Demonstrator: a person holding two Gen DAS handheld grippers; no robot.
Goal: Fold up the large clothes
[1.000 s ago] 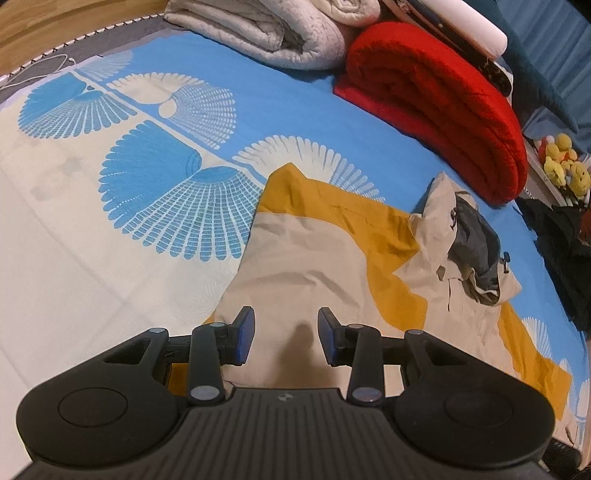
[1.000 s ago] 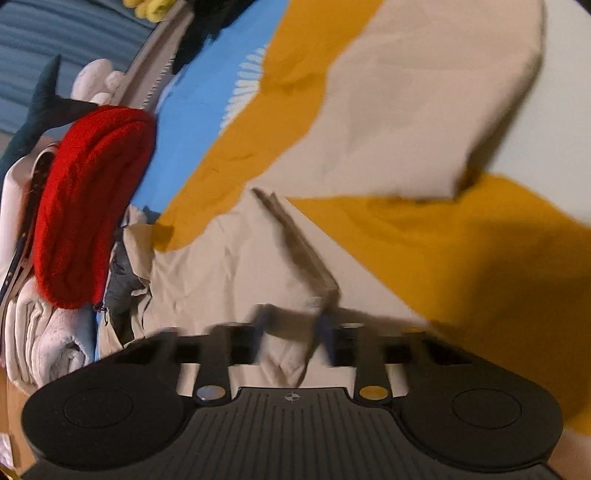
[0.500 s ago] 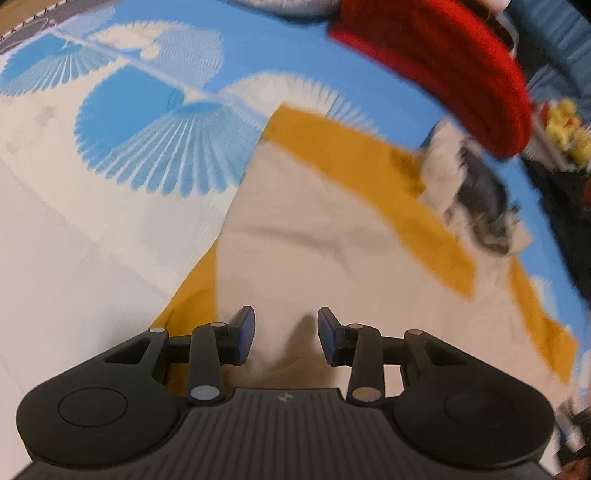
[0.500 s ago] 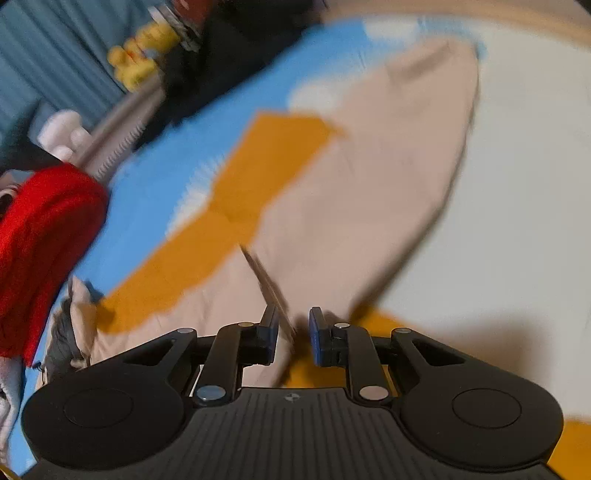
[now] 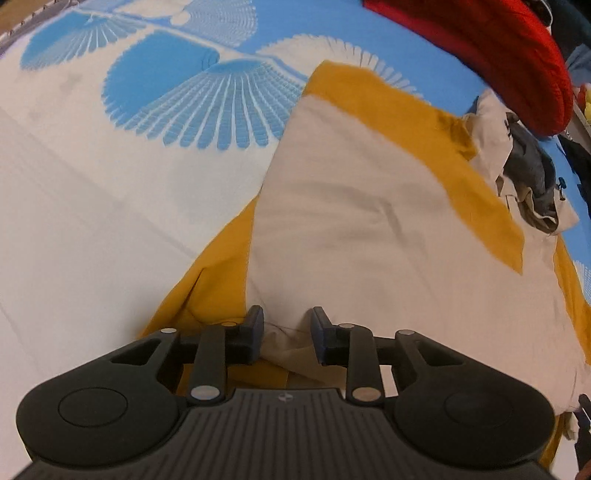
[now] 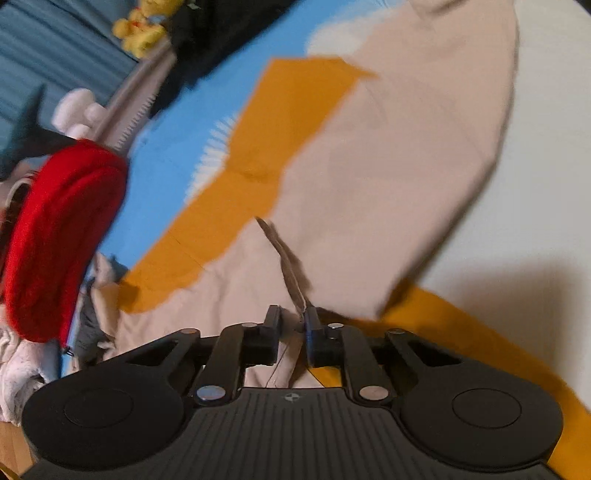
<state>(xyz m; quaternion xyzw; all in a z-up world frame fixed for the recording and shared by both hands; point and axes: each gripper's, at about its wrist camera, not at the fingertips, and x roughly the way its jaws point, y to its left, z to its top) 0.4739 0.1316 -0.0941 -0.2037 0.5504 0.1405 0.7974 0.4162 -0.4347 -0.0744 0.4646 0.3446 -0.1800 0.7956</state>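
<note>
A large beige and mustard-yellow jacket (image 5: 369, 206) lies spread on a bed, its hood (image 5: 524, 177) toward the far right. My left gripper (image 5: 286, 328) is open, its jaws either side of a bunched bit of the jacket's near edge. In the right wrist view the same jacket (image 6: 388, 166) has a beige sleeve folded over the body. My right gripper (image 6: 293, 325) is open with a narrow gap, a raised seam of the jacket touching its right finger (image 6: 314, 332).
The bedsheet (image 5: 110, 184) is white and blue with fan patterns. A rolled red blanket (image 5: 498, 48) lies beyond the jacket and shows in the right wrist view (image 6: 55, 240). Yellow plush toys (image 6: 144, 22) and dark clothes (image 6: 221, 33) sit at the bed's edge.
My left gripper has moved closer to the jacket's near edge and narrowed around the bunched fabric. My right gripper has swung and now sits low over the jacket with the seam between its fingers.
</note>
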